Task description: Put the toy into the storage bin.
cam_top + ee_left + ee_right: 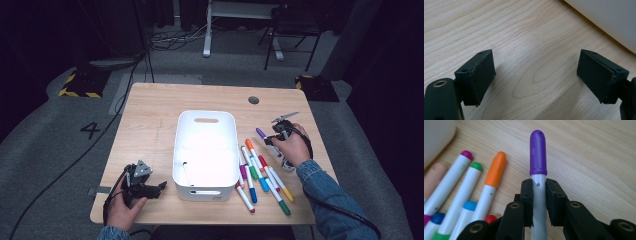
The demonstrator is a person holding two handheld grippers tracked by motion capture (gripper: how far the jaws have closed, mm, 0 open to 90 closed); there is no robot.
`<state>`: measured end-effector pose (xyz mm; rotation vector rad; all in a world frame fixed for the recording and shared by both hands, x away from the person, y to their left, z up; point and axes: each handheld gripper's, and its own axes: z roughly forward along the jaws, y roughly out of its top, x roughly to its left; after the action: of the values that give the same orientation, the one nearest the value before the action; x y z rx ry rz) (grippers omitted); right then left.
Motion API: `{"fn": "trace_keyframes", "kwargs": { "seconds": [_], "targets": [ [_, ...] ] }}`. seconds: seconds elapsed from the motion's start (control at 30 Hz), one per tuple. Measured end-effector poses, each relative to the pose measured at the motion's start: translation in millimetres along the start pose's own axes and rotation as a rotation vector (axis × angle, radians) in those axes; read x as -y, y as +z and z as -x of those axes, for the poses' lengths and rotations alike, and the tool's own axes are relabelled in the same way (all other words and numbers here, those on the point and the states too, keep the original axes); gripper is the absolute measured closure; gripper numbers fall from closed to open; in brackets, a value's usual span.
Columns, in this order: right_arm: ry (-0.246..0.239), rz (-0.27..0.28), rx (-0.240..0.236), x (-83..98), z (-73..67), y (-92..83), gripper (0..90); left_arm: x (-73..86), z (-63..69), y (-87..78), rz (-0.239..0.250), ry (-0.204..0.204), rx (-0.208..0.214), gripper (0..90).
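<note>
Right gripper [539, 202]: jaws pinch the purple marker [538, 157] by its white barrel, cap projecting beyond the pads. Left gripper [536, 77]: jaws spread over bare table [529, 45], nothing between.

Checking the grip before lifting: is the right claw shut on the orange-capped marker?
No, the right claw clamps the purple-capped marker.

Table brightly lit, surroundings dark; bin [205, 150] glares.
</note>
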<state>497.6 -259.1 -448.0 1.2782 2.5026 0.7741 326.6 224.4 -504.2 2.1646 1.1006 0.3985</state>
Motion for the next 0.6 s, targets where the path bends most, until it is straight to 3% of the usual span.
{"fn": "trace_keyframes", "kwargs": {
  "seconds": [0.43,0.6],
  "targets": [
    [-0.043,0.094,-0.060,-18.5,-21.4,-42.9,77.3,0.0,0.0,0.0,0.000,0.000,0.000,15.3],
    [-0.086,0.114,-0.080,-26.4,-32.1,-59.8,77.3,0.0,0.0,0.0,0.000,0.000,0.000,15.2]
  ]
}}
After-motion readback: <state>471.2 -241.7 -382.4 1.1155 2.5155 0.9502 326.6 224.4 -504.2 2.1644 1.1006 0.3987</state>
